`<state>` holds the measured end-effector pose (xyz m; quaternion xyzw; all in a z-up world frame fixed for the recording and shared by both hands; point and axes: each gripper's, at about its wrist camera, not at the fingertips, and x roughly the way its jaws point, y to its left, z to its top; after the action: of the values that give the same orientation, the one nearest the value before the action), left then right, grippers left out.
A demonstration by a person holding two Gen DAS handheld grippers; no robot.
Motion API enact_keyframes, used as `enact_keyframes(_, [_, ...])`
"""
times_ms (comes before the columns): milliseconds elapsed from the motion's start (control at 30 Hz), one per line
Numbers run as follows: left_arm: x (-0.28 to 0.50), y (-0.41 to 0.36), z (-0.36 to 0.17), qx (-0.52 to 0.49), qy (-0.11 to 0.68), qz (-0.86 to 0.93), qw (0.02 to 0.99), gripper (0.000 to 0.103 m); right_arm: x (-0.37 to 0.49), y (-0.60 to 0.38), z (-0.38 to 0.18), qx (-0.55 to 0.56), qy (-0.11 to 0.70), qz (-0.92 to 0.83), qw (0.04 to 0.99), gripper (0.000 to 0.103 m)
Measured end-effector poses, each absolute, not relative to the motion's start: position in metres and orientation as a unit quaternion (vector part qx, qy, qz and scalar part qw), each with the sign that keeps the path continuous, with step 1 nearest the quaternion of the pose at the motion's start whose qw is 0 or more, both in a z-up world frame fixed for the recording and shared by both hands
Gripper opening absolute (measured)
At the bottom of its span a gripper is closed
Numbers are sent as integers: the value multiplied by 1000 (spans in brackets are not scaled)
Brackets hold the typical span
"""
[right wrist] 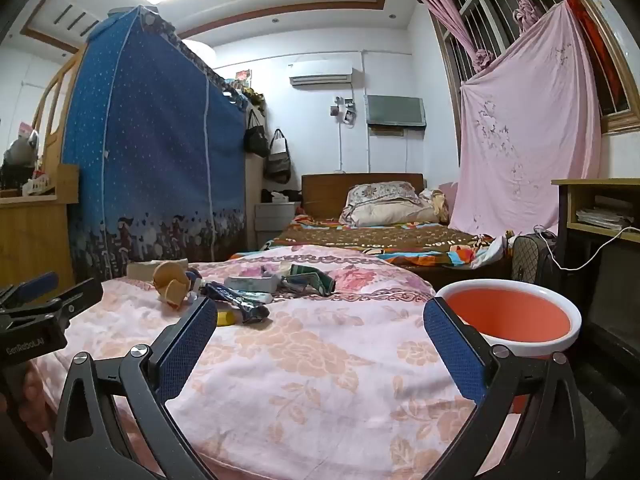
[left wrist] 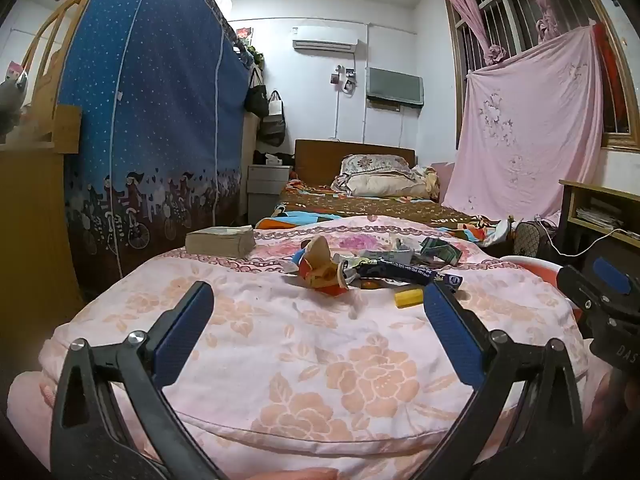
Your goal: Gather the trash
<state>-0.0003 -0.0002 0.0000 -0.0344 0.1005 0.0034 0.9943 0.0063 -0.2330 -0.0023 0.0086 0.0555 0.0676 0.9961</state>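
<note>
Both the left claw (left wrist: 316,312) and the right claw (right wrist: 320,332) hover almost level and wide open, holding nothing, above the near edge of the bed (left wrist: 320,360), while the trash pile (left wrist: 360,264) lies beyond them at mid-bed, and the orange basin (right wrist: 508,316) stands beside the bed's right edge.

Trash pile (left wrist: 372,264): crumpled wrappers and cartons, lying loose on the pink floral quilt (left wrist: 320,360) ahead of me.
Dark blue wrapper (left wrist: 408,274): long, flat, at the pile's near edge.
Yellow piece (left wrist: 409,297): small, alone, just before it.
Orange bin (right wrist: 508,316): white-rimmed, upright beside the quilt.
</note>
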Motion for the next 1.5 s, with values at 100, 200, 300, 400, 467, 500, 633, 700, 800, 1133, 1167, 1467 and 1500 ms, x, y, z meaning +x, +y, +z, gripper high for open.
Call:
enact_keyframes(100, [0, 0, 0, -36, 99, 2, 994, 91, 7, -233, -2, 9, 54, 68, 996, 103])
enact_keyframes(200, [-1, 0, 0, -37, 99, 2, 994, 91, 6, -233, -2, 9, 54, 68, 996, 103])
enact_keyframes(300, [-1, 0, 0, -39, 99, 3, 994, 91, 7, -233, -2, 8, 55, 68, 996, 103])
enact_keyframes(400, [0, 0, -1, -38, 99, 3, 994, 91, 7, -233, -2, 7, 56, 68, 996, 103])
enact_keyframes(467, [0, 0, -1, -38, 100, 2, 994, 91, 7, -233, -2, 7, 56, 68, 996, 103])
enact_keyframes(500, [0, 0, -1, -38, 100, 3, 994, 91, 7, -233, -2, 7, 56, 68, 996, 103])
enact_keyframes(633, [-1, 0, 0, -39, 97, 3, 994, 91, 7, -233, -2, 7, 56, 69, 996, 103])
enact_keyframes(700, [-1, 1, 0, -38, 98, 3, 995, 91, 7, -233, -3, 7, 57, 69, 996, 103])
enact_keyframes(800, [-2, 2, 0, -38, 98, 3, 995, 91, 7, -234, -3, 7, 57, 68, 996, 103])
enact_keyframes(1133, [-2, 3, -1, -37, 98, 3, 994, 91, 6, -233, -2, 7, 56, 69, 996, 103])
enact_keyframes(1167, [-2, 4, -2, -37, 98, 3, 994, 91, 6, -233, -3, 7, 56, 69, 996, 103])
enact_keyframes(1467, [-2, 5, -2, -36, 98, 4, 995, 91, 9, -233, -5, 8, 57, 69, 996, 103])
enact_keyframes(1500, [-3, 6, -2, -36, 98, 4, 995, 91, 8, -233, -5, 8, 57, 69, 996, 103])
